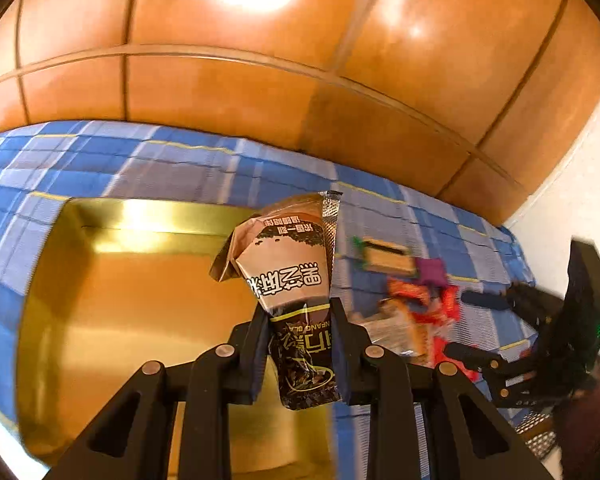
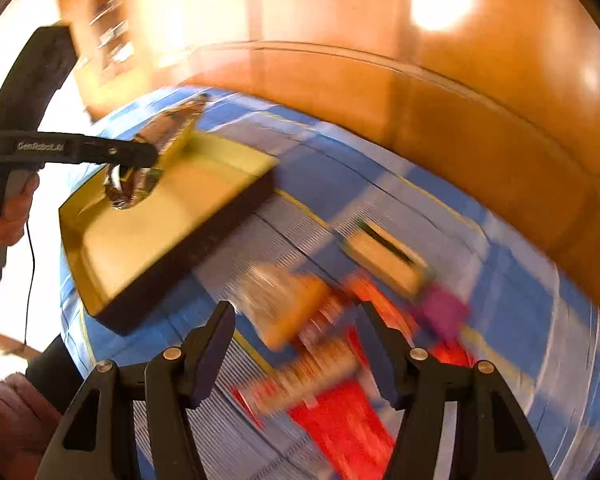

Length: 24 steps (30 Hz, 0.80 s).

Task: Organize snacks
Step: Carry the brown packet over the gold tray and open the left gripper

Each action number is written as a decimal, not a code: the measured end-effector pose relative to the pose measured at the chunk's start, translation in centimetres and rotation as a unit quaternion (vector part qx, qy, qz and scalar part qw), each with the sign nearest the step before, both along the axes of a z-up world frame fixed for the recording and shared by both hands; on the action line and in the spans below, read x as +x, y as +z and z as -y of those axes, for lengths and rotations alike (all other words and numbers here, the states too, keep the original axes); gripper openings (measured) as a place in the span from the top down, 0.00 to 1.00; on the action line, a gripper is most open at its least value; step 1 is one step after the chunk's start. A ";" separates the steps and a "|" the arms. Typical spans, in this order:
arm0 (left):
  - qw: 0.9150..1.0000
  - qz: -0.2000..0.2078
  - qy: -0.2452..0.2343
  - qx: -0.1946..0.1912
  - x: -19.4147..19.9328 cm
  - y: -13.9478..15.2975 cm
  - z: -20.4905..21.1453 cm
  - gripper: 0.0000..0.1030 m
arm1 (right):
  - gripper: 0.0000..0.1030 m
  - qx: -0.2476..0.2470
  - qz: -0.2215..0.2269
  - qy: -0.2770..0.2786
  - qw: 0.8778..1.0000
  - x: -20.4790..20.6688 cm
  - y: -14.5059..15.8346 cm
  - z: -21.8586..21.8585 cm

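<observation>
My left gripper [image 1: 298,316] is shut on a brown and white snack packet [image 1: 290,276] and holds it above the gold tray [image 1: 100,280]. In the right wrist view the left gripper [image 2: 140,156] hangs over the gold tray [image 2: 148,224] with the packet [image 2: 168,128] in it. My right gripper [image 2: 296,320] is open and empty, above a blurred pile of snacks: an orange pack [image 2: 296,312], a red pack [image 2: 340,420], a purple pack [image 2: 444,312] and a tan box [image 2: 388,256]. The same pile [image 1: 412,304] lies right of the tray in the left wrist view.
Everything lies on a blue checked cloth [image 1: 180,172] [image 2: 380,184]. A wooden panelled wall [image 1: 260,92] stands behind it. The right gripper's body [image 1: 572,320] shows at the right edge. The right wrist view is motion-blurred.
</observation>
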<state>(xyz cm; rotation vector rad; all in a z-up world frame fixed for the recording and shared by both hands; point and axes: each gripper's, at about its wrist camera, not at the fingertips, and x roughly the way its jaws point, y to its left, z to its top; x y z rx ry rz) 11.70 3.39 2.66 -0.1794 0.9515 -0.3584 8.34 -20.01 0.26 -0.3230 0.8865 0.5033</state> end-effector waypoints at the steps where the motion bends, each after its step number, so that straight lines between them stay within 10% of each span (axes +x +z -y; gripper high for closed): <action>1: 1.000 -0.005 0.001 0.001 0.0 -0.3 -0.8 0.73 | 0.36 -0.022 -0.003 0.031 0.999 0.8 -0.3 -2.1; 11: 0.997 -0.058 -0.027 0.032 2.8 -5.1 -1.9 0.73 | 0.38 -0.231 -0.076 0.153 0.958 4.4 -8.1 -10.5; 15: 0.996 -0.077 -0.027 0.031 5.3 -7.0 -0.7 0.73 | 0.56 -0.241 -0.063 0.136 0.959 4.2 -9.2 -10.3; 24: 0.997 -0.071 0.015 0.008 7.1 -7.1 0.1 0.70 | 0.55 -0.196 -0.055 0.102 0.974 3.7 -9.1 -8.6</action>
